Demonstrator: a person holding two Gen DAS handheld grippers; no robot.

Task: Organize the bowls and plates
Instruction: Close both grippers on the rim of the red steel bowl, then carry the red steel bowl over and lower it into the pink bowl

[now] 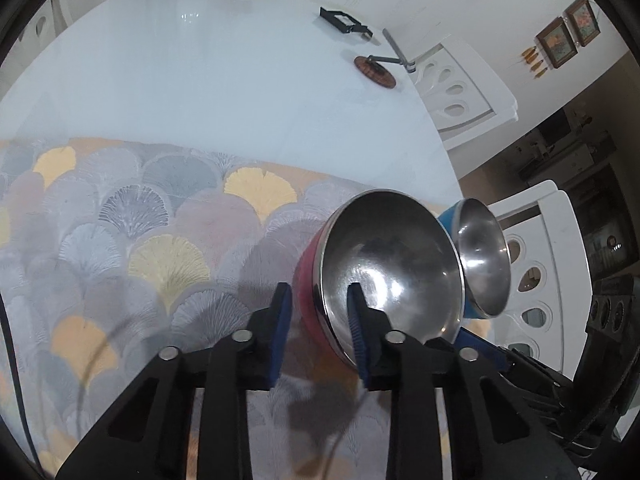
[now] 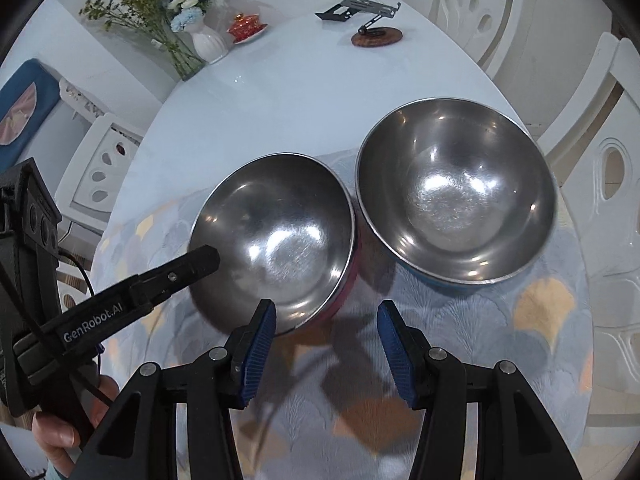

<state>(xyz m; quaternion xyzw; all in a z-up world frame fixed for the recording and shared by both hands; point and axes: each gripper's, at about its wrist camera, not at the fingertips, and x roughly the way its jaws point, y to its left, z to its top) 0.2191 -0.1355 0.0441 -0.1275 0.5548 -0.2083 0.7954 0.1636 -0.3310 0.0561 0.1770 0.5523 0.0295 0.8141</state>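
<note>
Two steel bowls stand side by side on a patterned mat [image 2: 520,340]. The red-sided bowl [image 1: 384,248] [image 2: 280,232] is on the left and the blue-sided bowl [image 1: 484,256] [image 2: 456,192] on the right. My left gripper [image 1: 319,292] straddles the red bowl's near-left rim, one pad against the red outside and the other finger [image 2: 200,260] inside the steel wall, shut on it. My right gripper [image 2: 326,344] hangs open over the mat in front of the gap between the bowls, with nothing between its blue pads.
The mat lies on a pale glossy round table [image 1: 200,60]. At the far side are a black folding stand [image 2: 360,10] on a wooden disc, a white vase of flowers [image 2: 208,44] and a red lidded dish [image 2: 246,26]. White chairs [image 2: 600,168] ring the table. A hand [image 2: 60,436] grips the left tool.
</note>
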